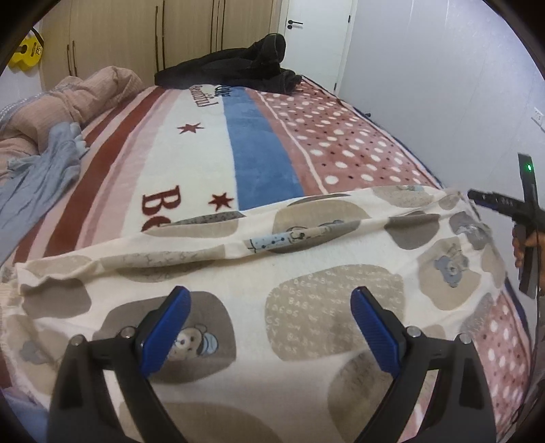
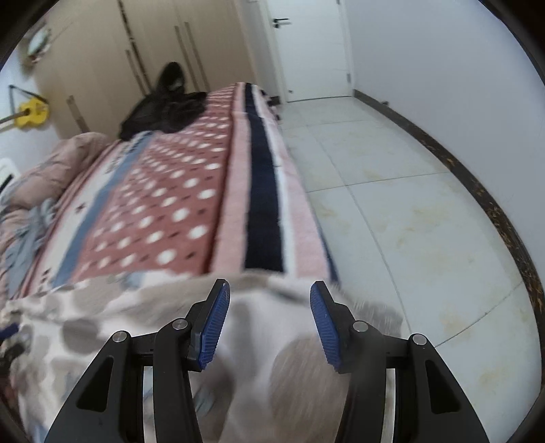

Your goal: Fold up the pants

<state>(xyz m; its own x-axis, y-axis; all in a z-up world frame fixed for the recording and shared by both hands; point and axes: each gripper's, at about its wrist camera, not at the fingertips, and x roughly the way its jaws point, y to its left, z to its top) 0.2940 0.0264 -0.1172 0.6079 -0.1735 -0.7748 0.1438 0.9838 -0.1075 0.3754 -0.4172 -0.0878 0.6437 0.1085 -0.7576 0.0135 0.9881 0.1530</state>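
1. You're in a home bedroom: a bed [image 1: 204,143] w/ a striped, dotted fleece blanket [image 1: 259,150] fills both views.
2. Rumpled pink duvet [image 1: 68,98] lies at the bed's left side.
3. Beige built-in wardrobe [image 1: 136,30] w/ long handles stands behind the bed.
4. White door [image 2: 306,44], plain walls, pale tiled floor [image 2: 408,204] on the right.
5. Dark clothes [image 1: 235,68] heaped at the bed's far end.

Pants [image 1: 306,279]: cream fabric printed with beige and grey-brown patches, small bear figures and lettering. Laid flat across the near end of the bed, lengthwise from left to right. A raised fold ridge runs along the far edge. Right end reaches the bed's edge; detail there blurred.
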